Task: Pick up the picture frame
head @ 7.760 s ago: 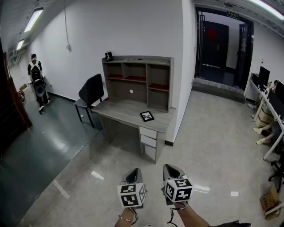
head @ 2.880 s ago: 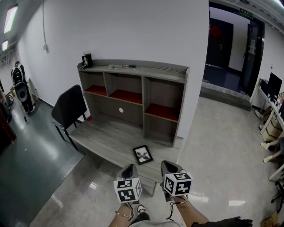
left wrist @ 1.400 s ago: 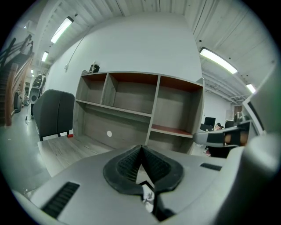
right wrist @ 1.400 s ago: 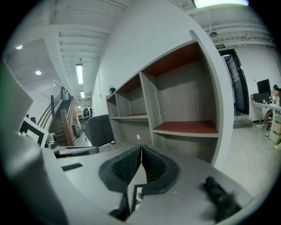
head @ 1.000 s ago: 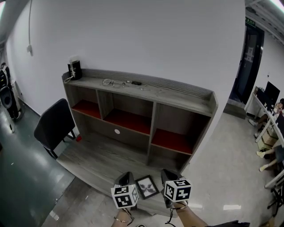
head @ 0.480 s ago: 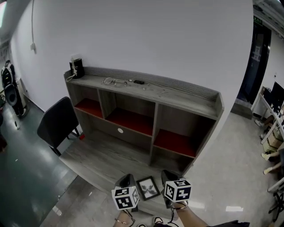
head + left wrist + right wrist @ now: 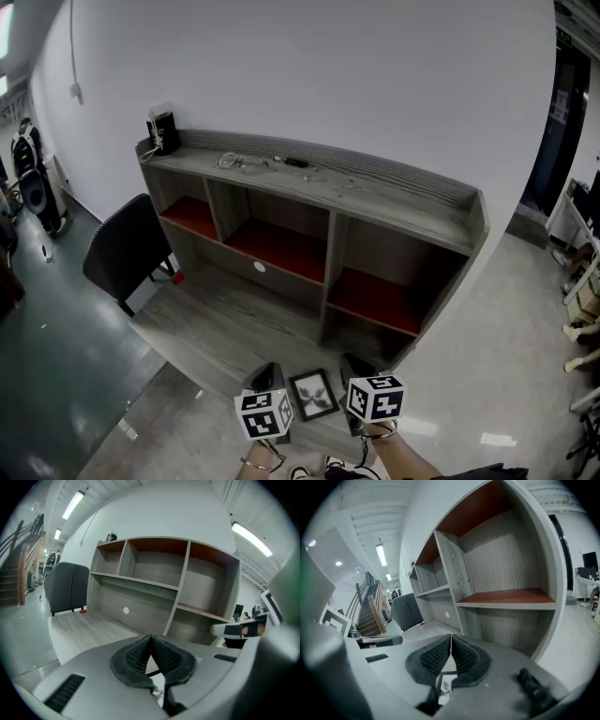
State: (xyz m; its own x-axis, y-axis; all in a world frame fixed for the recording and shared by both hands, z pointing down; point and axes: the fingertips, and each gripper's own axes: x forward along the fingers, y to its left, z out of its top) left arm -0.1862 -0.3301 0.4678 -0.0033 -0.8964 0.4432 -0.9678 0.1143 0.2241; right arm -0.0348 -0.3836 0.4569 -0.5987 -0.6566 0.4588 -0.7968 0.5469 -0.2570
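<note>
Black-and-white marker cubes [image 7: 262, 414] cap both tools at the near edge of the head view. The left gripper [image 7: 268, 373] has its jaws pressed together. In its own view the ribbed black pads [image 7: 138, 654] meet at their tips with nothing held between them. The right gripper [image 7: 355, 365] is closed the same way, its pads touching along their inner edges and empty.

Between the two grippers, and touching neither, the picture frame [image 7: 313, 394] lies flat on the near right part of the grey wood-grain desk [image 7: 220, 323]. It has a thin black border, and the picture faces up. Both grippers hover just beside it, one on each side.

Farther back on the desk stands a grey hutch [image 7: 403, 202] with open compartments in two rows. The shelf boards have red tops. A round white disc [image 7: 260, 266] sits on its lower back panel.

On the top board of the hutch, a small black device [image 7: 164, 131] stands at the far left corner. A loose cable [image 7: 234, 161] lies to its right.

A black office chair [image 7: 127, 248] stands on the dark glossy floor [image 7: 56, 356] left of the desk. A plain white wall [image 7: 309, 75] rises behind the hutch.
</note>
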